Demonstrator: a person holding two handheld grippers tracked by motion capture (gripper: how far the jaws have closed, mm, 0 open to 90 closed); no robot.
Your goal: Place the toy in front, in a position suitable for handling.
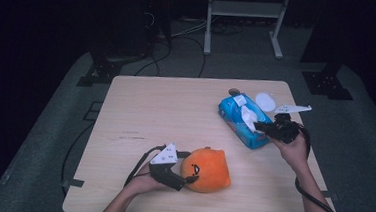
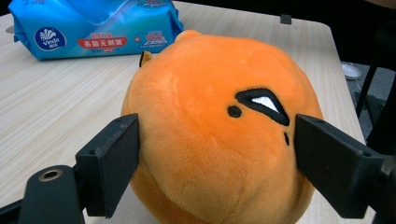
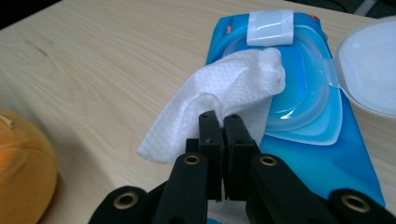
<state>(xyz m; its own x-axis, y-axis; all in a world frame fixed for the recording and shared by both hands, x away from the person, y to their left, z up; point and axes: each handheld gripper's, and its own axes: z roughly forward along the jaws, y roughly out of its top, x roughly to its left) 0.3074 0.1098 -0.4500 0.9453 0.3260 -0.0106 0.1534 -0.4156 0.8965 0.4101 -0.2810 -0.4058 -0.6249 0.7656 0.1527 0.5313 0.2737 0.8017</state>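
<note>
From the high view, one wooden table (image 1: 140, 107) carries one orange plush toy (image 1: 206, 170) near its front edge and one blue pack of wet wipes (image 1: 242, 121) toward the back right corner, with its round lid (image 1: 265, 101) flipped open. The left gripper (image 1: 184, 172) holds the toy from the side; the right gripper (image 1: 263, 126) is at the pack's opening.

In the left gripper view, the two black pads (image 2: 112, 161) press on both sides of the plush toy (image 2: 210, 130), so it is grasped and sits on the table. The blue pack (image 2: 93, 28) lies behind it.

In the right gripper view, the jaws are clenched together on one white wipe (image 3: 224, 91), which comes out of the opening of the pack (image 3: 322, 140); the open lid (image 3: 369, 70) is at the right.

I think the risk is this: nothing holds the pack down, so if the wipe is pulled fast, the whole pack may lift or slide toward the table's right edge. A second wipe may also follow the first, or the thin sheet may tear at the pinched corner.
</note>
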